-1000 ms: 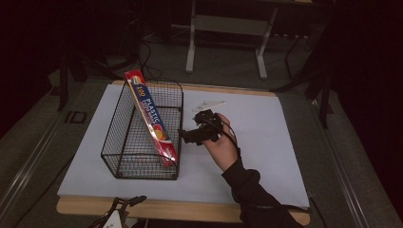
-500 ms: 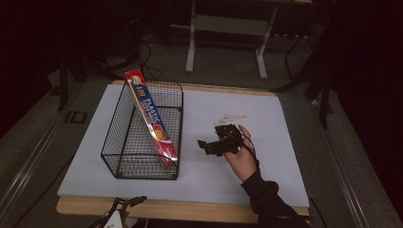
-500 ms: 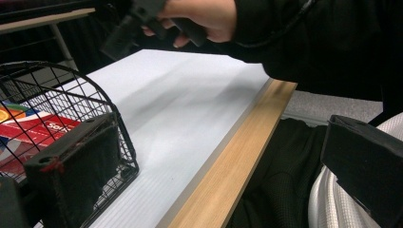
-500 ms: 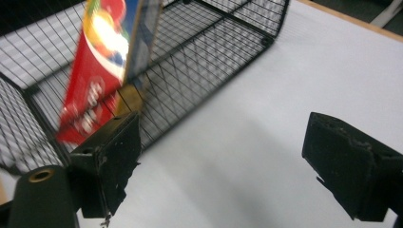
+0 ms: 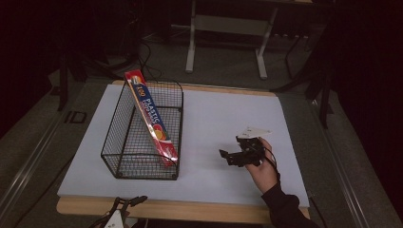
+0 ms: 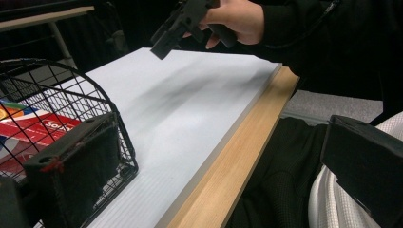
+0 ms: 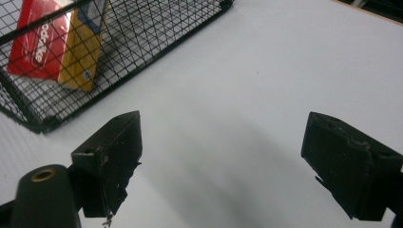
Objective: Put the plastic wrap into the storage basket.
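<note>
Two grippers, both jaws spread, holding nothing. Right gripper (image 5: 227, 156) hovers over bare white board (image 5: 218, 118), well right of wire basket (image 5: 124, 167). Left gripper (image 5: 124, 205) sits at board's near edge, below basket. Red box (image 5: 151, 119) leans inside basket; reads "100 PLASTIC", rest unreadable.

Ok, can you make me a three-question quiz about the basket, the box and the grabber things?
1. Where is the box?
A. flat on the table
B. leaning inside the basket
C. in a gripper

2. What colour is the basket?
A. black
B. white
C. red

3. How are the right gripper's jaws?
A. shut on the box
B. shut on nothing
C. open, holding nothing

Answers:
1. B: one end is on the basket floor, the other sticks up over the far rim.
2. A: its wires are black.
3. C: bare white table shows between them.
</note>
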Demonstrator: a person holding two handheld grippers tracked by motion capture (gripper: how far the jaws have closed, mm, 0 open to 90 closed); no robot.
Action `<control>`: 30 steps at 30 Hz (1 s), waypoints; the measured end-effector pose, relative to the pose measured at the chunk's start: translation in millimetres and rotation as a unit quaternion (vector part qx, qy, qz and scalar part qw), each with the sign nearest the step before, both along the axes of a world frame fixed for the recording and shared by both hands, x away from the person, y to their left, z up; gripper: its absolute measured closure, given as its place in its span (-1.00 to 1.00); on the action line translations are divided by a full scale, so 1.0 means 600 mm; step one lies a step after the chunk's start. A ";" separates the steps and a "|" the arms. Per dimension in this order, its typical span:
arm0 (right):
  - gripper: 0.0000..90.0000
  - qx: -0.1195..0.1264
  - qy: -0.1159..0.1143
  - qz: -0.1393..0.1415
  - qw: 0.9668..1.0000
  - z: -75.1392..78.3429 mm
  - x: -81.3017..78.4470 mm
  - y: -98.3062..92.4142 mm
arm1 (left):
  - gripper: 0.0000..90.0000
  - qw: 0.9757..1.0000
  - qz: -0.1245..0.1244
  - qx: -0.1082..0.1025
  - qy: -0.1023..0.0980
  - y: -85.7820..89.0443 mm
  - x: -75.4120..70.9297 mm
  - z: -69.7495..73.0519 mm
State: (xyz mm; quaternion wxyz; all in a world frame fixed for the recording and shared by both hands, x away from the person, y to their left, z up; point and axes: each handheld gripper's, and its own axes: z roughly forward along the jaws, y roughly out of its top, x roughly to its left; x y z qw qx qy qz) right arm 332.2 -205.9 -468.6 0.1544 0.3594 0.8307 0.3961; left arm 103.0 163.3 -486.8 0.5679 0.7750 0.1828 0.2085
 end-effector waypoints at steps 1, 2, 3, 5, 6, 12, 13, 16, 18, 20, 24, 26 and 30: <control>-0.70 0.000 0.000 0.000 1.000 0.000 0.000 0.000 | -1.00 1.000 0.000 0.000 0.000 0.000 0.000 0.000; -0.70 0.000 -0.002 -0.003 1.000 -0.001 -0.003 -0.005 | -1.00 1.000 -0.001 0.001 0.000 0.000 0.000 0.000; -0.70 0.001 -0.003 -0.006 1.000 -0.002 -0.006 -0.015 | -1.00 1.000 -0.001 0.001 0.000 -0.001 0.000 0.000; -0.70 0.003 -0.001 -0.009 1.000 -0.002 -0.008 -0.020 | -1.00 1.000 -0.002 0.002 0.000 -0.001 0.000 0.000; -0.70 0.005 -0.001 -0.011 1.000 -0.003 -0.010 -0.022 | -1.00 1.000 -0.002 0.002 0.000 -0.001 -0.001 0.000; -0.70 0.002 -0.002 -0.023 1.000 -0.017 -0.027 -0.047 | -1.00 1.000 -0.003 0.002 0.000 -0.001 -0.001 0.000; -0.70 0.000 0.000 -0.024 1.000 -0.019 -0.029 -0.051 | -1.00 1.000 -0.003 0.002 -0.001 -0.001 -0.001 0.000; -0.70 -0.002 0.002 -0.029 1.000 -0.027 -0.037 -0.062 | -1.00 1.000 -0.003 0.004 0.000 -0.001 -0.001 0.000; -0.70 -0.006 0.001 -0.033 0.999 -0.031 -0.041 -0.068 | -1.00 1.000 -0.003 0.004 0.000 -0.002 -0.001 0.000; -0.70 -0.008 0.002 -0.034 0.999 -0.036 -0.045 -0.074 | -1.00 1.000 -0.004 0.004 0.000 -0.002 -0.001 -0.001; -0.70 -0.016 0.003 -0.031 0.999 -0.050 -0.058 -0.080 | -1.00 1.000 -0.005 0.006 0.001 -0.003 -0.001 -0.001; -0.70 -0.019 0.002 -0.030 0.999 -0.052 -0.059 -0.080 | -1.00 1.000 -0.005 0.006 0.001 -0.003 -0.001 -0.001; -0.70 -0.023 -0.002 -0.031 0.999 -0.059 -0.061 -0.082 | -1.00 1.000 -0.006 0.007 0.001 -0.004 -0.001 -0.001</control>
